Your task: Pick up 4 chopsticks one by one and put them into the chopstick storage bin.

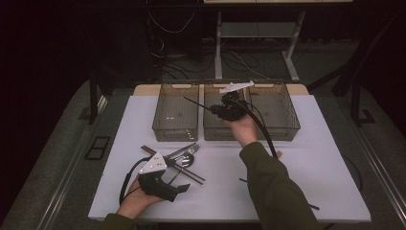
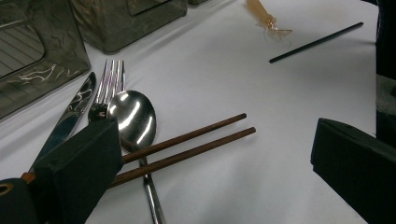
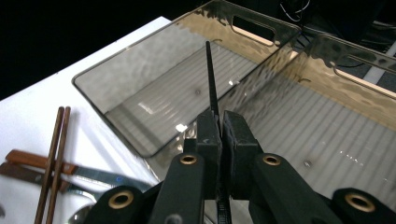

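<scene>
My right gripper [image 1: 218,111] hovers over the middle one of three smoky clear bins [image 1: 220,135], shut on a thin black chopstick [image 1: 198,104]. In the right gripper view the jaws [image 3: 221,123] pinch the chopstick [image 3: 211,79], and its tip reaches over the left bin [image 3: 116,60]. My left gripper [image 1: 178,178] rests low at the table's front left, open, beside a heap of cutlery. Its view shows wide-apart jaws [image 2: 212,172] with nothing between them, and past them a spoon [image 2: 133,116], a fork [image 2: 112,79], a knife [image 2: 70,116] and two brown chopsticks [image 2: 196,140].
A second black chopstick [image 2: 317,43] lies on the white table [image 1: 325,158] near my right forearm, with an amber-handled piece [image 2: 264,16] beyond it. The right bin [image 1: 282,130] stands at the back right. A cable trails from the right gripper along the sleeve.
</scene>
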`<state>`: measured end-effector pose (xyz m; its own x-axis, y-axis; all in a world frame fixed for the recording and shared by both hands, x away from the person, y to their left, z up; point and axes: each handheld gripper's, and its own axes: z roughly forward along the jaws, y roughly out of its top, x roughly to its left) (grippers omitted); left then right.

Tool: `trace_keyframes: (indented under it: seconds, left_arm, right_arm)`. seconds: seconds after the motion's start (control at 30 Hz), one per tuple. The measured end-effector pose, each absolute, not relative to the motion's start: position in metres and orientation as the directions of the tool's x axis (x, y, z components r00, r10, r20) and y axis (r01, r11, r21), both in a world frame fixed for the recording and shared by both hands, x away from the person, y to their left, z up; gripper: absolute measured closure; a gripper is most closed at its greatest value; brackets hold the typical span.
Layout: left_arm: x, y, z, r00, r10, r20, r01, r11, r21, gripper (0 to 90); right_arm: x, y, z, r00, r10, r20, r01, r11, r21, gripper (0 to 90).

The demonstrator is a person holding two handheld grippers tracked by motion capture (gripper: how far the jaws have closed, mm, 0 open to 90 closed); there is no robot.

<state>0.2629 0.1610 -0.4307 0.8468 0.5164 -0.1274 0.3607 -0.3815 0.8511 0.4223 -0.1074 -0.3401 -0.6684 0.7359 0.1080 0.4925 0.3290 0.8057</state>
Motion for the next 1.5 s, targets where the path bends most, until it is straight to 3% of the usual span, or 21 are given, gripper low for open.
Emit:
trace_keyframes:
  seconds: [1.37, 1.43, 1.5]
  left_arm:
    - [0.264, 0.164, -0.428, 0.856, 0.496, -0.146, 0.355, -0.361, 0.862, 1.4]
    - [0.264, 0.165, -0.428, 0.858, 0.493, -0.143, 0.352, -0.363, 0.863, 1.4]
    - [0.265, 0.165, -0.428, 0.858, 0.493, -0.143, 0.352, -0.362, 0.864, 1.3]
  right_arm:
    - [0.488, 0.008, -0.373, -0.632, 0.772, 0.07, 0.551, 0.384, 0.741, 85.7]
    - [0.489, 0.01, -0.374, -0.624, 0.778, 0.069, 0.555, 0.379, 0.74, 84.7]
    - [0.49, 0.011, -0.374, -0.624, 0.777, 0.077, 0.551, 0.368, 0.749, 73.7]
